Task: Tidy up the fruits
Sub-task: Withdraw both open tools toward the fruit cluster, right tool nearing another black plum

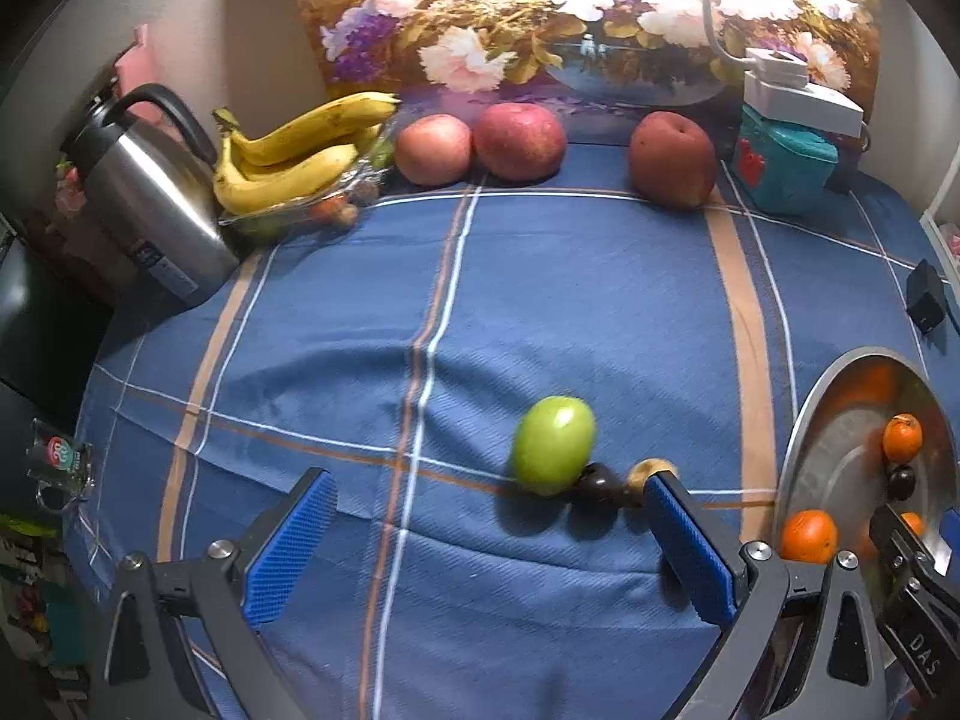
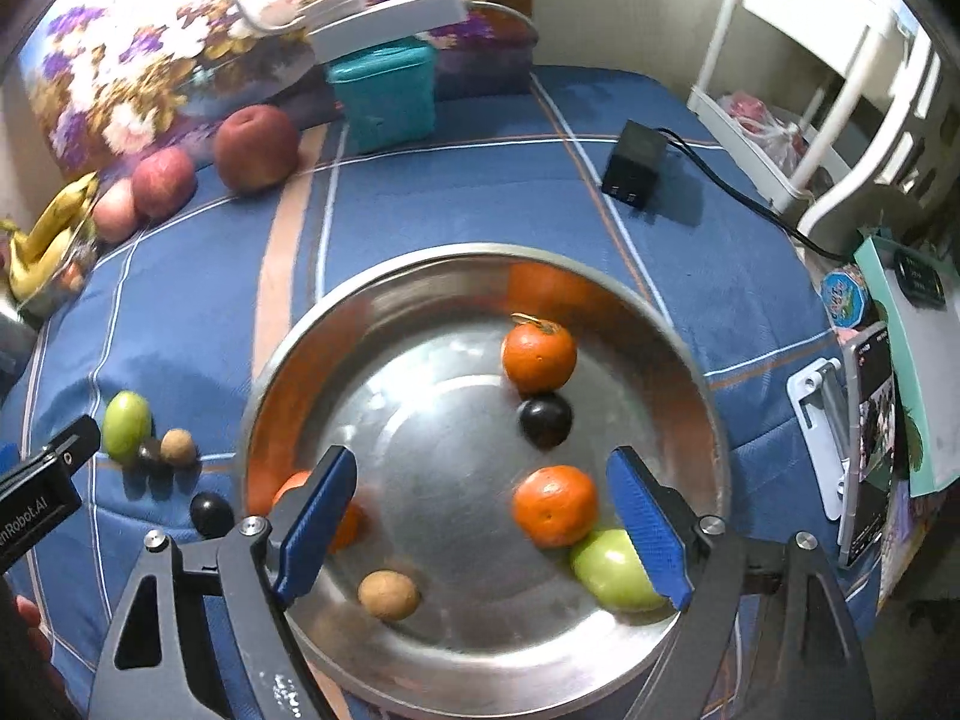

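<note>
our left gripper (image 1: 489, 498) hangs wide and empty over the blue checked cloth (image 1: 540, 288) on the desk. just ahead at about one o'clock lies the green fruit (image 1: 555, 444), inside the span of the fingers but nearer the right one, its long axis tipped from seven to one o'clock. touching it on the three o'clock side is a small dark fruit (image 1: 597, 483), and next to that a small brown fruit (image 1: 651, 471) sits right at the tip of the right finger. we judge the left gripper nearer to this cluster, so the coming move turns on sliding a little toward one o'clock to centre the green fruit.

our right gripper (image 2: 483, 498) is also wide and empty, poised over the metal bowl (image 2: 336, 324). nearest in the bowl are a brown fruit (image 2: 389, 594) at seven o'clock and a green fruit in the bowl (image 2: 612, 570) behind the right finger; then an orange (image 2: 555, 504), a dark plum (image 2: 545, 419) and a second orange (image 2: 539, 355) toward twelve. a third orange (image 2: 354, 525) is half hidden by the left finger. another dark fruit (image 2: 211, 513) lies on the cloth just outside the rim at nine o'clock.

far back stand three apples (image 1: 519, 141) and bananas (image 1: 294, 150).
</note>
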The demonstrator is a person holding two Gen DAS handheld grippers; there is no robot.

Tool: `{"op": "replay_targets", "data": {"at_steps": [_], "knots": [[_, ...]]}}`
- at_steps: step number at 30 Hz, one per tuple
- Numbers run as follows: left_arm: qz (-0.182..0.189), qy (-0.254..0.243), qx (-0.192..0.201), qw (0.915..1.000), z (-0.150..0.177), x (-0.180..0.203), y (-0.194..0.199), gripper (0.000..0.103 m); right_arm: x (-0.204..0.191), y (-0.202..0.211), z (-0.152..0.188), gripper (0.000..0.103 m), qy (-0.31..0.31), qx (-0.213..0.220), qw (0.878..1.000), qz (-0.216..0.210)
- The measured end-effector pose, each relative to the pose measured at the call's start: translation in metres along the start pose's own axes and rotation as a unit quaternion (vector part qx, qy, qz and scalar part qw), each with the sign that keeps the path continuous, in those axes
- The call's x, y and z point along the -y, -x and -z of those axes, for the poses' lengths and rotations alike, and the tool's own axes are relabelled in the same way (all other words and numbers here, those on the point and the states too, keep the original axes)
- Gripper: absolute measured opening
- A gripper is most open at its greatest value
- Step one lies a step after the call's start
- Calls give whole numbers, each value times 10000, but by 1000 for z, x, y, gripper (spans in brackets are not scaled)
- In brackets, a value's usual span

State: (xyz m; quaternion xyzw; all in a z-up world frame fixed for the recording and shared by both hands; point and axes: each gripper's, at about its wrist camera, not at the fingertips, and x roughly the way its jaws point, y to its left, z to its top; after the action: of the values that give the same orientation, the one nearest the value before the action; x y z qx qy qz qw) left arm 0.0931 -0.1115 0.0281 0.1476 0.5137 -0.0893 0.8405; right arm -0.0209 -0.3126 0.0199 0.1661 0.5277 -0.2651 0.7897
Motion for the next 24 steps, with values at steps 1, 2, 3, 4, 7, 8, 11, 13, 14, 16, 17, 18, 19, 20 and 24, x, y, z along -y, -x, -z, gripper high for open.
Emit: {"op": "replay_targets", "data": {"at_steps": [1, 2, 3, 4, 7, 8, 11, 13, 14, 16, 17, 18, 19, 20, 24], "knots": [[-1, 12, 19, 10000, 1, -2, 0, 103, -4, 1, 2, 86, 22, 10, 10000, -40], [-17, 32, 32, 10000, 3, -6, 0, 103, -7, 2, 3, 86, 38, 16, 10000, -68], [-46, 50, 23, 10000, 6, -9, 0, 103, -11, 3, 4, 86, 72, 36, 9999, -101], [-87, 73, -10, 9999, 8, -14, -1, 103, -14, 4, 5, 86, 105, 53, 9999, -108], [-140, 135, -90, 9998, 13, -25, -4, 103, -27, 6, 9, 86, 273, 135, 9995, -74], [-145, 161, -109, 9997, 14, -28, -4, 103, -33, 7, 10, 86, 342, 156, 9993, -69], [-166, 240, -107, 9995, 18, -40, -3, 103, -43, 9, 15, 86, 426, 205, 9987, -165], [-221, 255, -87, 9994, 19, -46, -2, 103, -50, 10, 18, 86, 447, 238, 9983, -277], [-266, 252, -78, 9993, 20, -50, -1, 103, -53, 11, 20, 86, 465, 257, 9981, -325], [-329, 238, -47, 9992, 21, -54, 0, 103, -59, 12, 22, 86, 461, 317, 9977, -386], [-367, 222, -21, 9991, 21, -57, 1, 103, -61, 13, 22, 86, 459, 342, 9975, -426], [-393, 206, 6, 9990, 21, -59, 1, 103, -62, 13, 23, 86, 436, 354, 9973, -474], [-409, 185, 45, 9990, 21, -61, 2, 103, -63, 13, 23, 86, 410, 355, 9972, -507], [-405, 160, 94, 9990, 21, -62, 3, 103, -64, 13, 24, 86, 356, 344, 9971, -572], [-290, 155, 190, 9993, 20, -67, 4, 103, -64, 9, 25, 86, 170, 292, 9968, -719]]}}
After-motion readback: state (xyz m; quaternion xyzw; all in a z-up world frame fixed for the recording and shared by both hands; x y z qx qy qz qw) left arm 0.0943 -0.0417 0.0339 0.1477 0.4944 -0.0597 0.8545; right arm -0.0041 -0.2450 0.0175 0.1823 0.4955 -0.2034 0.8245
